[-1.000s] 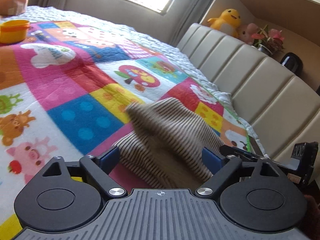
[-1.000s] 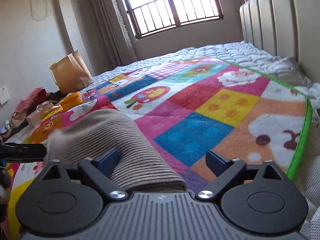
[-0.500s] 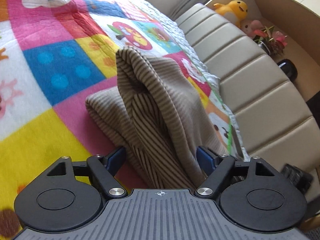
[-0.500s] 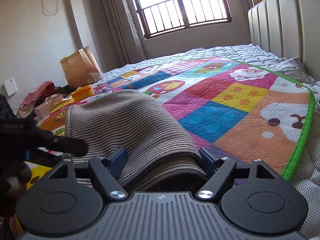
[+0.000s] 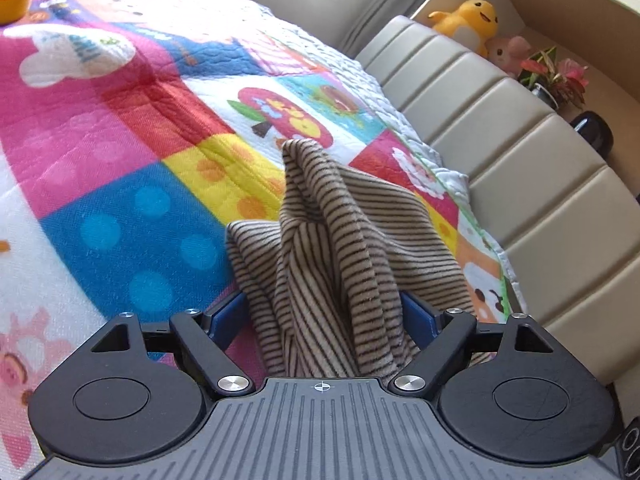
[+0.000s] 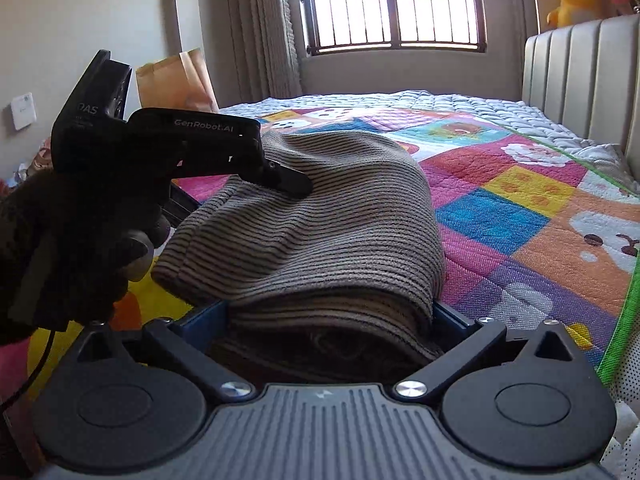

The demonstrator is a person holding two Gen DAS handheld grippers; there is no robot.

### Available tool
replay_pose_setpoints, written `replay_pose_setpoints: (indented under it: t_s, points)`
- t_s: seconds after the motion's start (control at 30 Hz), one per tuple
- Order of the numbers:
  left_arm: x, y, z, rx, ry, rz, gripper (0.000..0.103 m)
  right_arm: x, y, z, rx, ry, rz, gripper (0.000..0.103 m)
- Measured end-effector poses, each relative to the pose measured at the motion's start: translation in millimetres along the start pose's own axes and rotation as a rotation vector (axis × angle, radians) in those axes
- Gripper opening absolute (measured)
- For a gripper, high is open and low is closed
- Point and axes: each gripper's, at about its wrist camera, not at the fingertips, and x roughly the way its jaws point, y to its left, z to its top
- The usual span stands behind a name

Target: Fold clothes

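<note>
So the striped brown-and-beige garment [image 5: 340,248] is bunched up on the bed, sitting on the patchwork kids' quilt [image 5: 120,184], lower middle of the left wrist frame. One corner of it sticks up in a peak around the centre of the frame, and the rest drapes down into the left tongs [image 5: 325,318]. Those jaws are spread pretty wide and opening. The cloth is between the blue pads, and the right pad looks like it's against the fabric, while the left one seems just beside it. I can't really tell if it's gripping.

From the right wrist view the same garment [image 6: 320,220] looks like a thick folded mound filling the middle of the frame. Its near edge sits right in the right tongs [image 6: 332,316], which are about as wide as they go and opening, with the folded layers filling the gap from pad to pad.

The left tongs [image 6: 280,176] also show up at the left of that frame, held by a dark gloved hand [image 6: 60,248], with their tip resting on top of the mound.

The padded headboard [image 5: 520,168] runs along the right side, and there's a yellow duck plush [image 5: 466,18] up in the upper right.
</note>
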Motion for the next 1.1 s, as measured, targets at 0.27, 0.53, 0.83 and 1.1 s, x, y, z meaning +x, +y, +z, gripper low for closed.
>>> replay_pose_setpoints:
  t_s: [0.27,0.53,0.83,1.1]
  points:
    - [-14.6,-7.9,-13.6,0.115,-0.007,0.047,0.092,2.6,-8.1,8.1,0.043,0.065,0.004,0.103]
    - [-23.4,-12.1,-19.5,0.221,-0.021,0.085,0.095,-37.1,-48.5,51.5,0.170,-0.086,0.064,0.103]
    - [-25.1,-5.6,-21.5,0.236,-0.025,0.052,0.096,25.8,-85.5,88.7,0.327,0.001,-0.001,0.070]
    - [-25.9,-0.7,-21.1,0.251,-0.024,0.037,0.096,54.6,-75.2,80.8,0.421,0.106,0.099,0.066]
